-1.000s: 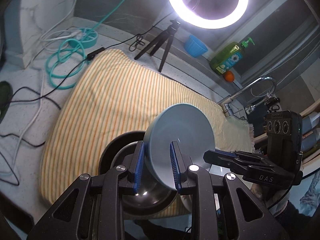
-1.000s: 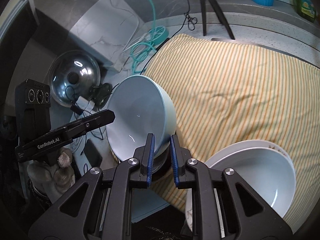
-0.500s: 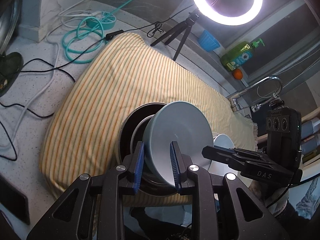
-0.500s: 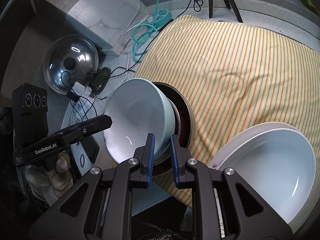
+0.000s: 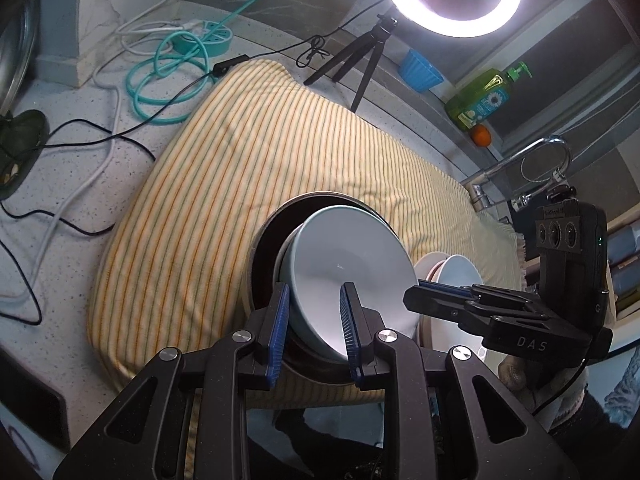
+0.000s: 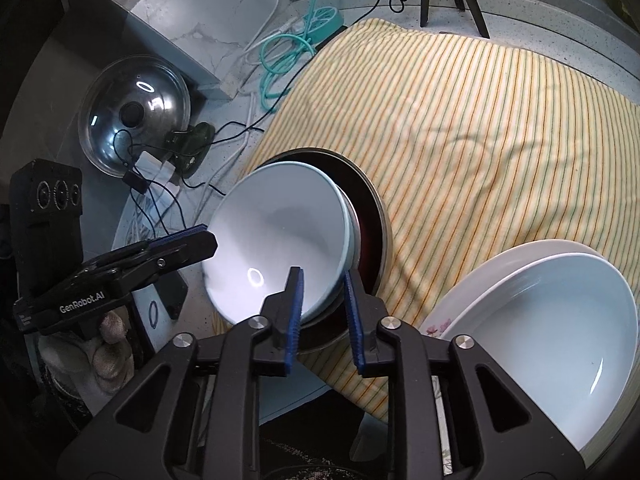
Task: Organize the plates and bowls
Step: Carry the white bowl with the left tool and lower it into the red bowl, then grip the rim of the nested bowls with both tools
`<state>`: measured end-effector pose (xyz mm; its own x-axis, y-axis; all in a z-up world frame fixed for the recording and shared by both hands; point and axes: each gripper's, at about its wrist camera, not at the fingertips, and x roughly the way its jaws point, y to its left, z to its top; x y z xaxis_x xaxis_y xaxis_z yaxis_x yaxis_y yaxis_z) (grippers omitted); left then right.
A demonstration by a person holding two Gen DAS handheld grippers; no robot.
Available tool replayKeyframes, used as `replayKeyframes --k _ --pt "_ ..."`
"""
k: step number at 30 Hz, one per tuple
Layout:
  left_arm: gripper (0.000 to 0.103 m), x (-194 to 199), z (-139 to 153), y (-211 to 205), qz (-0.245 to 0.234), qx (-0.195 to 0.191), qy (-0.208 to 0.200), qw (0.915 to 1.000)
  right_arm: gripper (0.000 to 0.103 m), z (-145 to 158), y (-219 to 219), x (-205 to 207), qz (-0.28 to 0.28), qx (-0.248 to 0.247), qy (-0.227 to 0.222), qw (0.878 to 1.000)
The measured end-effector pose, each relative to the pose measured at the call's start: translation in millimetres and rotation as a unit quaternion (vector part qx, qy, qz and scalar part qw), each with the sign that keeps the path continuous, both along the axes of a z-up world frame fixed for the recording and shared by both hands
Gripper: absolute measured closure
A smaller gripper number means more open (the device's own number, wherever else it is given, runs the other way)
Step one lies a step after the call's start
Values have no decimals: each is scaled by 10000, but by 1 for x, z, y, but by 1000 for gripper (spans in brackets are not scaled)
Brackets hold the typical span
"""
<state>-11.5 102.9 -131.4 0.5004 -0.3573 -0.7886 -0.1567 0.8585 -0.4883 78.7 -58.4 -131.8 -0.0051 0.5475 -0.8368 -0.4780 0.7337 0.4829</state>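
A pale blue bowl (image 5: 348,276) (image 6: 280,240) sits tilted in a dark metal-rimmed bowl (image 5: 264,248) (image 6: 372,232) on the striped cloth (image 5: 240,160). My left gripper (image 5: 314,328) straddles the pale bowl's near rim, its jaws apart and loose around it. My right gripper (image 6: 320,312) straddles the opposite rim in the same way, jaws apart. A second pale blue bowl (image 6: 540,340) rests on a white plate (image 6: 480,280) to the right; this stack also shows in the left wrist view (image 5: 456,276).
A ring light on a tripod (image 5: 360,60), a blue cup (image 5: 420,70), a green soap bottle (image 5: 484,96) and a faucet (image 5: 520,160) stand at the back. Cables and a teal hose (image 5: 168,76) lie left. A steel pot lid (image 6: 132,116) leans by the wall.
Both grippers lowered the pale blue bowl into the dark bowl, then their jaws opened from around its rim. The cameras pulled back a little.
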Motion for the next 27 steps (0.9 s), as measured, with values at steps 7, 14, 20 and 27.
replayKeyframes --k 7,14,20,27 --pt "80 -8 5 9 227 43 -118 9997 79 10 -14 2 -117 177 -67 9998" --pt "80 -26 -2 25 916 -135 -278 9953 79 11 -44 5 -489 283 -118 9983" --pt "80 -27 -20 23 983 -309 -59 9947 79 -7 -60 9 -781 379 203 9960" --pt "80 -23 -24 26 925 -242 10 9954 79 -16 -56 9 -848 427 381 9948"
